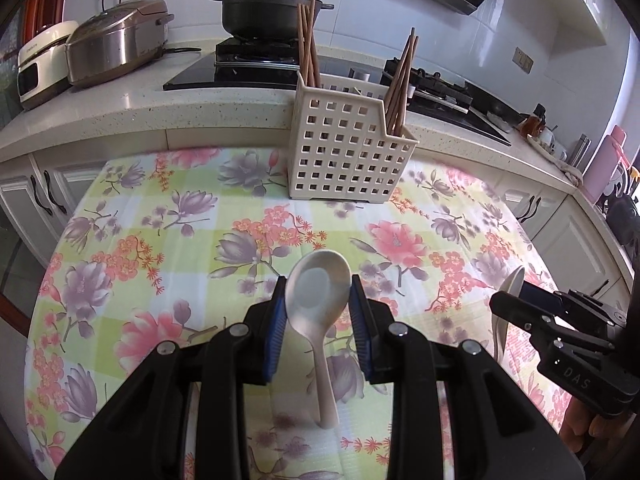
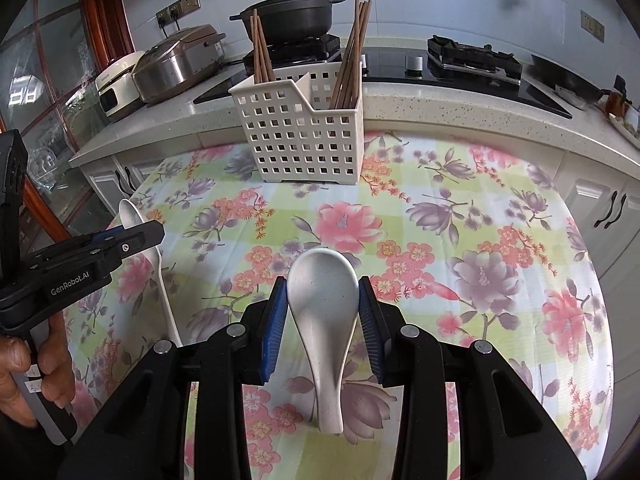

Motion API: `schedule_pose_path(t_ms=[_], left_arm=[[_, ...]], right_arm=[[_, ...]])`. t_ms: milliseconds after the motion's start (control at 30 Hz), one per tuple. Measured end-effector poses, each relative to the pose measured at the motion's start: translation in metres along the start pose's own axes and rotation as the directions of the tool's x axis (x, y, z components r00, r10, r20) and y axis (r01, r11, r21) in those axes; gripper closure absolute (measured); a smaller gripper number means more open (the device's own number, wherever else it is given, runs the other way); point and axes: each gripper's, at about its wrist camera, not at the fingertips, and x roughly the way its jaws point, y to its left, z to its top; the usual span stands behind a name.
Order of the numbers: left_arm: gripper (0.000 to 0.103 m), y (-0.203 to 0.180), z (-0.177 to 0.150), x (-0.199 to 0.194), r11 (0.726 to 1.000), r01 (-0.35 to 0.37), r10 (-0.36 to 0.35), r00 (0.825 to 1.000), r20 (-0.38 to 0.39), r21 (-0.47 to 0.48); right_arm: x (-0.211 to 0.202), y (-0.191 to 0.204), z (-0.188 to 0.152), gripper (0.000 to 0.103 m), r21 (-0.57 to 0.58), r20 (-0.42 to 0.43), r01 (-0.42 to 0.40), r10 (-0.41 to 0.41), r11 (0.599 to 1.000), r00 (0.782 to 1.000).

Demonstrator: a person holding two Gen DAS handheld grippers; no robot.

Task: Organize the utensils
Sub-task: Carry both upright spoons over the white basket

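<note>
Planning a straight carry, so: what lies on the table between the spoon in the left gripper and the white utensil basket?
Nothing: in the left wrist view, only bare floral tablecloth lies between the spoon held by the left gripper and the basket.

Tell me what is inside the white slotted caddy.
The caddy holds two bundles of brown chopsticks, one at its left end and one at its right, standing up above the rim. Their lower ends and the caddy's floor are hidden by its walls.
</note>
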Motion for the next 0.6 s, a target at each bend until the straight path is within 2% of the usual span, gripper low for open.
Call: schedule_pose_path(t_ms=[600], left_arm=[[0.077, -0.0019, 0.0038, -0.0065, 1.000, 0.005, -0.005, 1.000, 0.010, 0.008]], right_arm=[[-0.0084, 0.0014, 0.0026, 0.068, -0.003, 0.017, -0.005, 0.005, 1.000, 1.000]])
